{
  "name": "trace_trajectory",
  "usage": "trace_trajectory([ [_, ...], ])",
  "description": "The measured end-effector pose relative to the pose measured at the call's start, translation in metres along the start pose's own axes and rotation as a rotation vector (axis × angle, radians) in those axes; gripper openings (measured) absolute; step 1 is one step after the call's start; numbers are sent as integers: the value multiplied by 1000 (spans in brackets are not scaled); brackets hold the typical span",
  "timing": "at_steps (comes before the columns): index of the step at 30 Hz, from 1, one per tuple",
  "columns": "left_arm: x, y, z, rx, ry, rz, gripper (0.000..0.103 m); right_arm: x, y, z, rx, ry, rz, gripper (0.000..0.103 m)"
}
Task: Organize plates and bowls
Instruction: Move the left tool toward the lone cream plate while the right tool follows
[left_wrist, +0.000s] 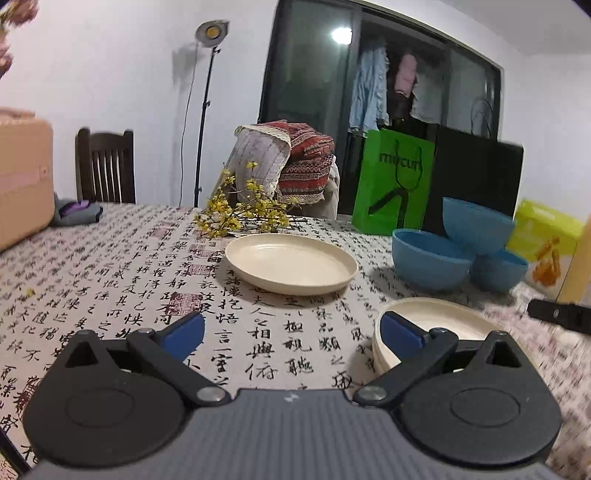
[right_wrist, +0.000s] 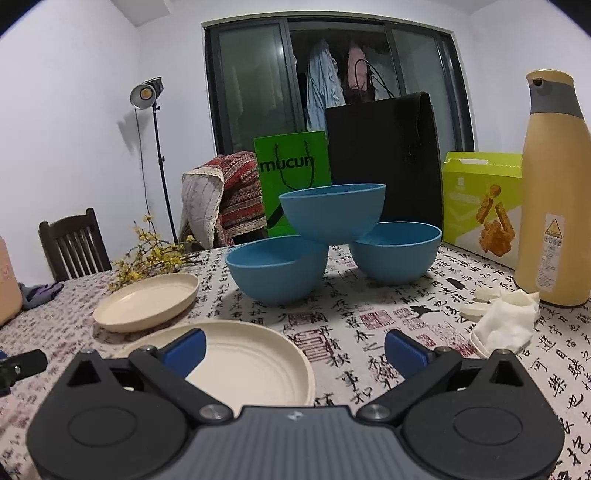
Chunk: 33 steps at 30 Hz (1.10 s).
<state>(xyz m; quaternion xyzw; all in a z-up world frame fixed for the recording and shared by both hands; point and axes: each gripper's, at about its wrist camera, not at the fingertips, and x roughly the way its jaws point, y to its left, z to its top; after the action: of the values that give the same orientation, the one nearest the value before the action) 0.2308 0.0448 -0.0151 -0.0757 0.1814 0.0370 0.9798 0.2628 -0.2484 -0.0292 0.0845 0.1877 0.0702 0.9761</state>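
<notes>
Our left claw (left_wrist: 291, 330) and right claw (right_wrist: 294, 349) both stand spread wide, gripping nothing, above the worktop (right_wrist: 369, 325). The near cream plate (right_wrist: 255, 363) is partly hidden behind the right claw's fingers; whether it is one plate or a stack, we cannot tell. A second cream plate (left_wrist: 291, 264) lies apart. Three blue bowls (right_wrist: 334, 214) sit beyond, one perched on two. The green bag (right_wrist: 293, 166) reads "mucun"; the yellow box (right_wrist: 480, 206) print is illegible.

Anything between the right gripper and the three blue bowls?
Right wrist view: the near cream plate stack lies partly between the open right gripper and the blue bowls; beyond it only bare patterned tablecloth.
</notes>
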Motion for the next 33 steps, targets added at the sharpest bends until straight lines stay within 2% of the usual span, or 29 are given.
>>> trace_trajectory([
  [5,-9,11,23,15,-41,38,103,3,9,15,5,14,24,103],
  [12,-9,31,54,-13,-56,31,103,12,24,38,-12,0,45,103],
  [19,4,39,80,-37,-34,-2,103,26,44,64,-42,4,72,103],
  [23,10,40,92,-43,-65,15,103,33,55,77,-54,-2,92,103],
  [26,16,42,102,-68,-73,1,103,37,62,86,-59,-16,101,103],
  [33,27,43,129,-102,-94,-12,103,56,75,107,-23,28,145,103],
])
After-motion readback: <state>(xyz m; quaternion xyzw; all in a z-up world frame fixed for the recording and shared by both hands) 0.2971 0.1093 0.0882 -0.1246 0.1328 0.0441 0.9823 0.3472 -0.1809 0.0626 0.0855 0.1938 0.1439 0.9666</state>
